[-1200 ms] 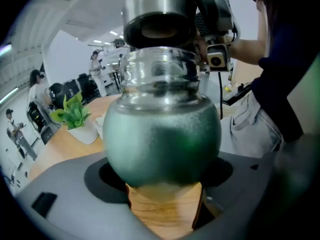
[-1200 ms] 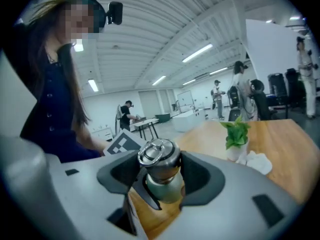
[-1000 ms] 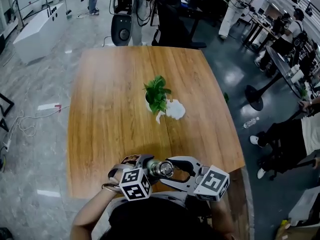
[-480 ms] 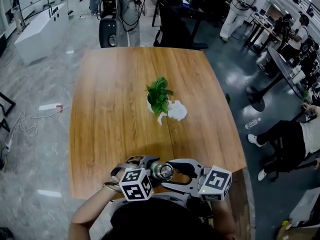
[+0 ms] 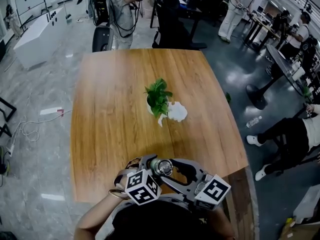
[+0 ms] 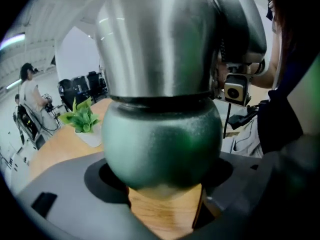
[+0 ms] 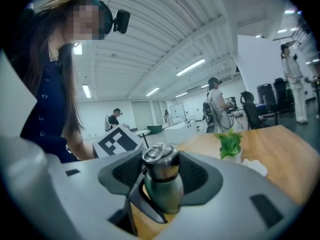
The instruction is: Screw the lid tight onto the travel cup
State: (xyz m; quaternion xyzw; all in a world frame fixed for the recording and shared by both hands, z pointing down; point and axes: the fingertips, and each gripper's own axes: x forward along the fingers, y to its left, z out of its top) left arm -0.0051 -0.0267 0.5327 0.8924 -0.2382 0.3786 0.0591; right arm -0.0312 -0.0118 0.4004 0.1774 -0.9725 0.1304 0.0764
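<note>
The travel cup has a dark green body (image 6: 162,144) and a steel lid (image 6: 155,39) sitting on top. In the head view the cup (image 5: 162,167) is held over the near edge of the wooden table (image 5: 115,109). My left gripper (image 6: 162,184) is shut on the green body. From the right side, my right gripper (image 7: 160,171) is shut with its pads against the steel lid (image 7: 159,160). The left gripper's marker cube (image 5: 141,186) and the right gripper's cube (image 5: 214,191) sit close to the person's body.
A small potted plant (image 5: 157,96) in a white pot stands mid-table beside a crumpled white tissue (image 5: 176,111). Office chairs, desks and several people are beyond the table's far and right edges.
Both grippers stay closed on the cup and lid. The pair has turned slightly: the right cube has sunk lower and the left cube has shifted a little right.
</note>
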